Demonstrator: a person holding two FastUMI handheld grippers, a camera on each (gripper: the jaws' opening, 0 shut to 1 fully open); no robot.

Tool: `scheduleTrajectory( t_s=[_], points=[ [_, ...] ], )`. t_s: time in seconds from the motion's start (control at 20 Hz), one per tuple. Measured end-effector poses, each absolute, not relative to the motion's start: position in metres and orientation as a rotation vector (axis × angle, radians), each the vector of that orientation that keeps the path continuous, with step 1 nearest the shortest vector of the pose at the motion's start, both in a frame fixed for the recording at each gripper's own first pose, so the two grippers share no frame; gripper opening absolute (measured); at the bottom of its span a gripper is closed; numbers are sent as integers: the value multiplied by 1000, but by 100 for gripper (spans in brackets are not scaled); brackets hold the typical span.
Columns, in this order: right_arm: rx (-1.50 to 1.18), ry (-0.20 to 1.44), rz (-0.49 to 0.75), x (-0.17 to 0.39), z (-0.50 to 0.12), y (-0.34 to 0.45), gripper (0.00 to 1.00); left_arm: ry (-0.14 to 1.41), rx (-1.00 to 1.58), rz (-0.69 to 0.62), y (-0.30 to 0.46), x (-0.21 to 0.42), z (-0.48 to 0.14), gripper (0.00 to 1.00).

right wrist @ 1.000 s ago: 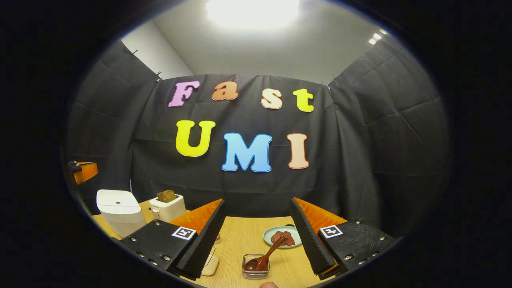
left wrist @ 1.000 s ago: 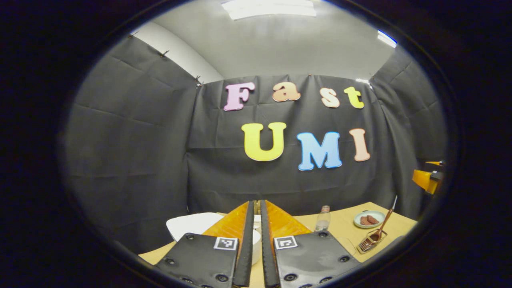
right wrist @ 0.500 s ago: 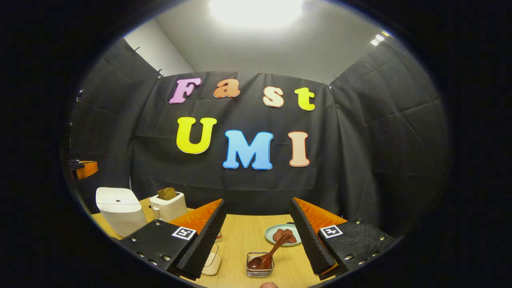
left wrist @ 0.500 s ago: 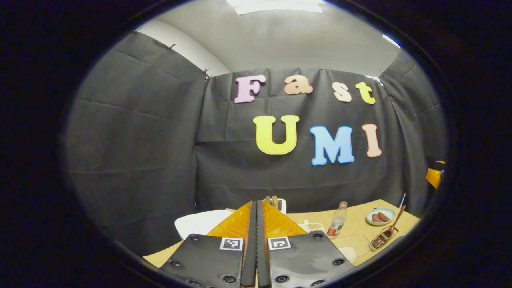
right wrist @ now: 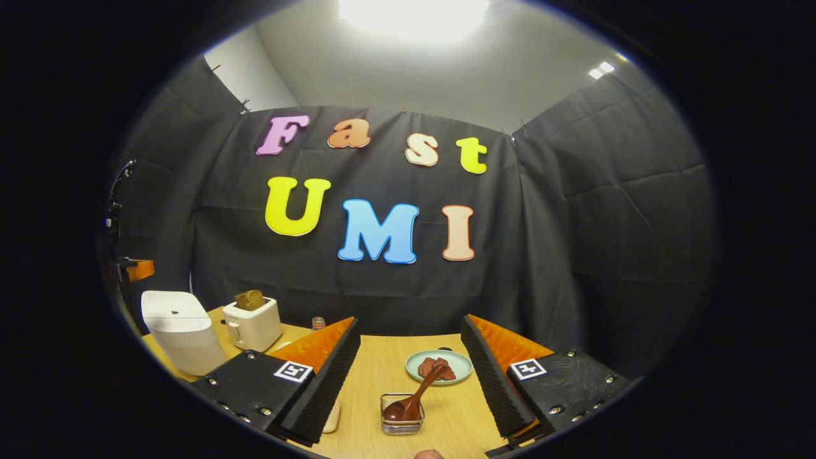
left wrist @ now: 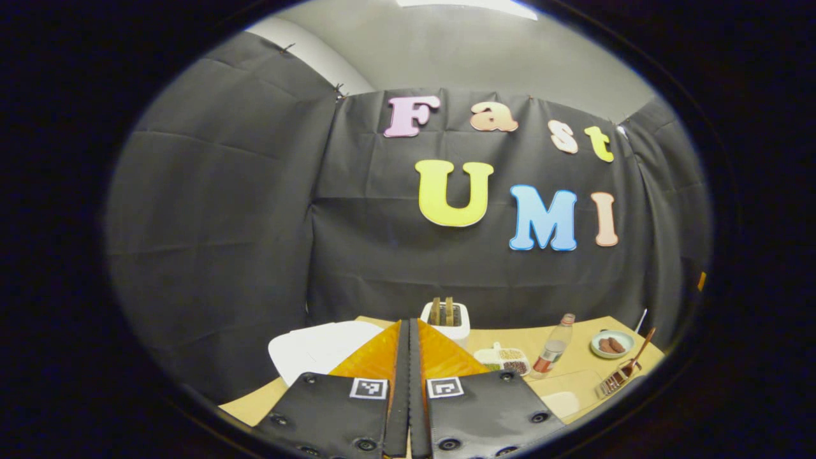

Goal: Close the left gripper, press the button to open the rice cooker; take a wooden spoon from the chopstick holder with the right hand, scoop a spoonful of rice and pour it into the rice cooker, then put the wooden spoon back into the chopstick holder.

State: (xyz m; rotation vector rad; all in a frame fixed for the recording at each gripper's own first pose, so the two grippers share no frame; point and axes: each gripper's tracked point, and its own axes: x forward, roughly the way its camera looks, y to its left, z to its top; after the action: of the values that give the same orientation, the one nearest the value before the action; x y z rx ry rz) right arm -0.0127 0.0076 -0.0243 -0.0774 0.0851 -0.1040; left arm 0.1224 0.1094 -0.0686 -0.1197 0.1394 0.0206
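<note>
The white rice cooker (left wrist: 317, 347) stands with its lid down, just left of my left gripper (left wrist: 408, 326), whose fingers are pressed together with nothing between them. It also stands at the far left as the rice cooker (right wrist: 177, 331) in the right gripper view. A wire chopstick holder (right wrist: 401, 415) holds the wooden spoon (right wrist: 415, 398), bowl down, low between the fingers of my right gripper (right wrist: 409, 324), which is open and apart from it. A small divided tray of grains (left wrist: 503, 360) sits on the table. The holder (left wrist: 613, 380) lies far right in the left gripper view.
A white toaster (right wrist: 252, 322) with bread stands beside the cooker. A clear bottle (left wrist: 552, 352) and a pale plate (right wrist: 440, 366) with brown food sit on the wooden table (right wrist: 382, 363). The left gripper (right wrist: 131, 269) hangs at the far left edge.
My left gripper's fingers closed the small gap between them, and its view tipped down, bringing toaster and grain tray into sight. The right gripper shifted slightly; it stays open.
</note>
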Motion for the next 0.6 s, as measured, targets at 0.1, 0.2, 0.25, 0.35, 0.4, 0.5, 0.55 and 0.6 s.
scheduleTrajectory(
  t_s=[0.1,0.2,0.25,0.35,0.4,0.5,0.55,0.6],
  points=[
    [-90,95,-122,-18,-26,5,97,168,-115,17,111,135,-88,9],
    [-96,103,-136,-24,-27,3,97,196,-103,14,112,146,-103,9],
    [-95,101,-143,-26,-26,3,97,213,-103,11,114,150,-112,9],
    [-99,96,-165,-29,-25,-1,96,249,-110,6,117,154,-131,9],
    [-104,96,-175,-32,-26,-3,96,264,-113,4,120,155,-141,9],
    [-113,104,-190,-35,-31,-6,96,298,-111,13,124,158,-159,9],
    [-113,110,-193,-36,-33,-5,96,311,-115,13,125,158,-166,9],
    [-114,118,-195,-37,-35,-5,97,324,-122,15,125,160,-171,7]
  ],
)
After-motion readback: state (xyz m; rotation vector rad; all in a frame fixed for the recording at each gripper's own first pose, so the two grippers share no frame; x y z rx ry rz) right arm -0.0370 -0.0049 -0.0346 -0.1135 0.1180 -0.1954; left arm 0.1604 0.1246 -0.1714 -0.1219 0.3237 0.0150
